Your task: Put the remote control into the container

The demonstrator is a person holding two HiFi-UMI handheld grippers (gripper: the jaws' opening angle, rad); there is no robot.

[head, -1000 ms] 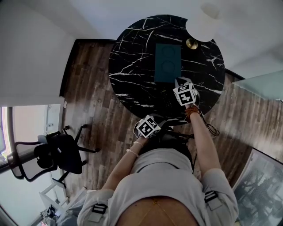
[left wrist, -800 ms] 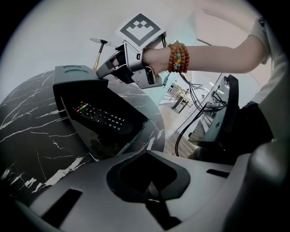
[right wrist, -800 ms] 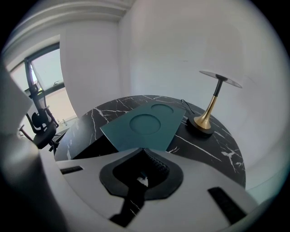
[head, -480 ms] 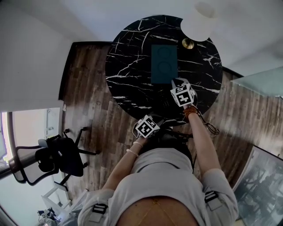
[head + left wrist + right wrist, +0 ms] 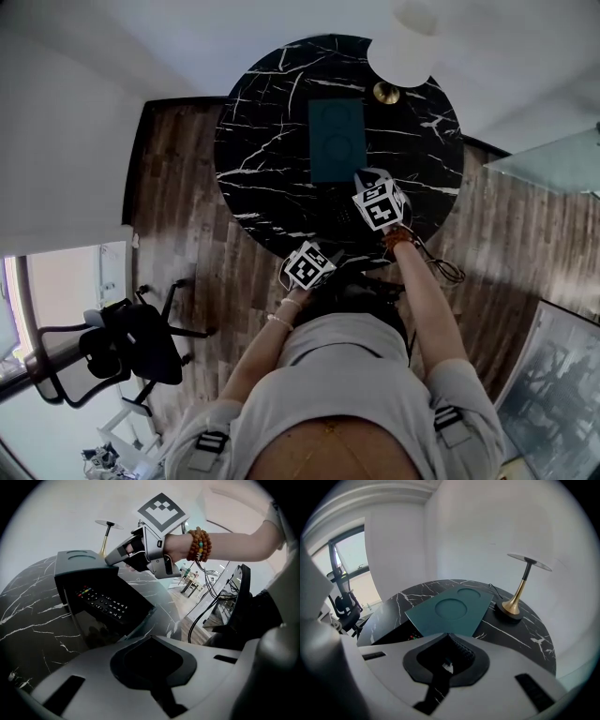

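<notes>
remote control [image 5: 104, 604] buttons-up on table [image 5: 33, 634], beside container [image 5: 77, 560] | right gripper [image 5: 114, 558] over container top | lamp [image 5: 106, 536] behind

The left claw [image 5: 317, 259] edges a little nearer to the rim of the table [image 5: 253, 159], closing some of the gap to the container [image 5: 336, 141]. The head view itself swings. The table, the container and the lamp [image 5: 403, 47] now sit further left in the picture, and the office chair [image 5: 131, 342] on the wooden floor [image 5: 178, 197] shows lower down at the left.
</notes>
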